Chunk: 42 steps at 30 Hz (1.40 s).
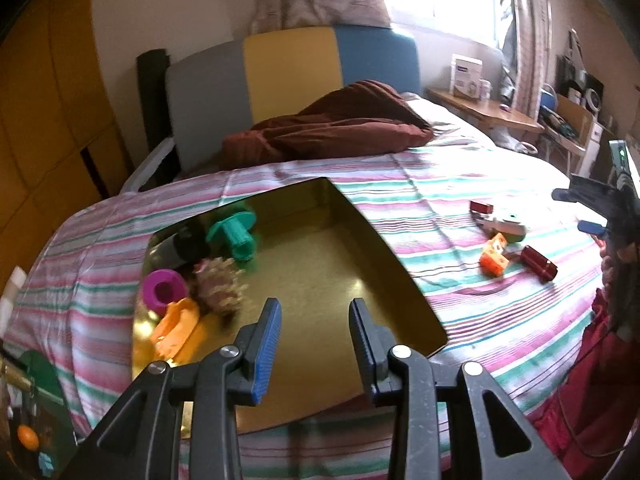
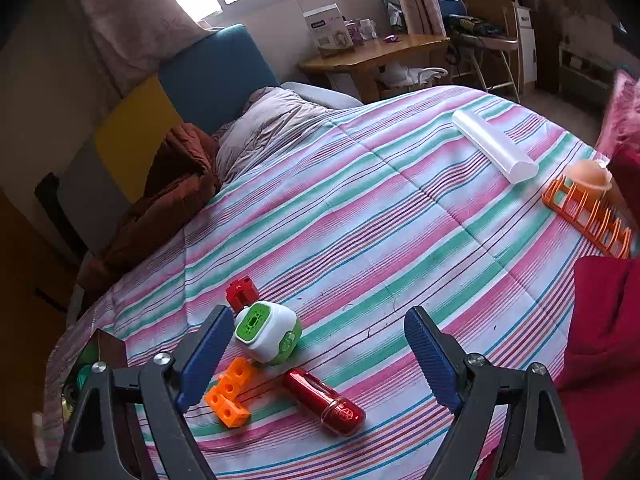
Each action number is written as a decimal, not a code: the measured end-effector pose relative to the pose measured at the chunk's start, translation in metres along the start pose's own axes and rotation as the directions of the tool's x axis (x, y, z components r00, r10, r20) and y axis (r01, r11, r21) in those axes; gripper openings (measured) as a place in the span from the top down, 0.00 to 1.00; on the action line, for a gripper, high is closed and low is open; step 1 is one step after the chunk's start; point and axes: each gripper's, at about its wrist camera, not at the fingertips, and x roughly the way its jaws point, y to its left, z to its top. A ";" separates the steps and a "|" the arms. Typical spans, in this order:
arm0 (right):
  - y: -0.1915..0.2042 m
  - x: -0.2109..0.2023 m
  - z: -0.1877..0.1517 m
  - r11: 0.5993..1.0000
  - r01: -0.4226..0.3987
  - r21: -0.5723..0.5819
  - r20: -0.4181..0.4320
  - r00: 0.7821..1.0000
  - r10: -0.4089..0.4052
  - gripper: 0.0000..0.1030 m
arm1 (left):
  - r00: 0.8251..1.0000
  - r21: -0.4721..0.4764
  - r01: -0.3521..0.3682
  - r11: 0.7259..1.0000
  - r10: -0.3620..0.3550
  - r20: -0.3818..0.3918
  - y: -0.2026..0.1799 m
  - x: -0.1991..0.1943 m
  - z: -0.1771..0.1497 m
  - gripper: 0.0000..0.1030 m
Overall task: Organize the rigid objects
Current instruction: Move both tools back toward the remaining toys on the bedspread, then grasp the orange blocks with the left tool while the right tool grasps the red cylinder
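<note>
A: Though the gold tray (image 1: 384, 248) on the bed already holds several toys, how much is left?

B: Plenty: the red capsule (image 2: 325, 407) and orange block (image 2: 229, 397) lie between the right gripper's (image 2: 318, 354) wide-open fingers; the left gripper (image 1: 315, 322), narrowly parted, holds nothing above the tray.

No print is legible (the white box (image 2: 329, 30) blurs).
</note>
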 end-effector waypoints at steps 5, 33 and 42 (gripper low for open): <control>-0.003 0.001 0.001 1.000 -0.008 0.015 -0.010 1.000 0.008 0.15 | 1.000 0.047 0.028 0.998 -0.028 -0.008 -0.024 0.007 0.006 0.66; -0.016 0.006 0.004 0.994 -0.040 0.102 -0.036 0.998 0.044 0.14 | 0.879 0.256 0.428 0.867 -0.333 -0.342 -0.182 0.118 0.047 0.56; -0.018 0.012 0.004 0.992 -0.052 0.119 -0.061 0.996 0.060 0.13 | 0.858 0.354 0.472 0.807 -0.328 -0.396 -0.215 0.152 0.053 0.39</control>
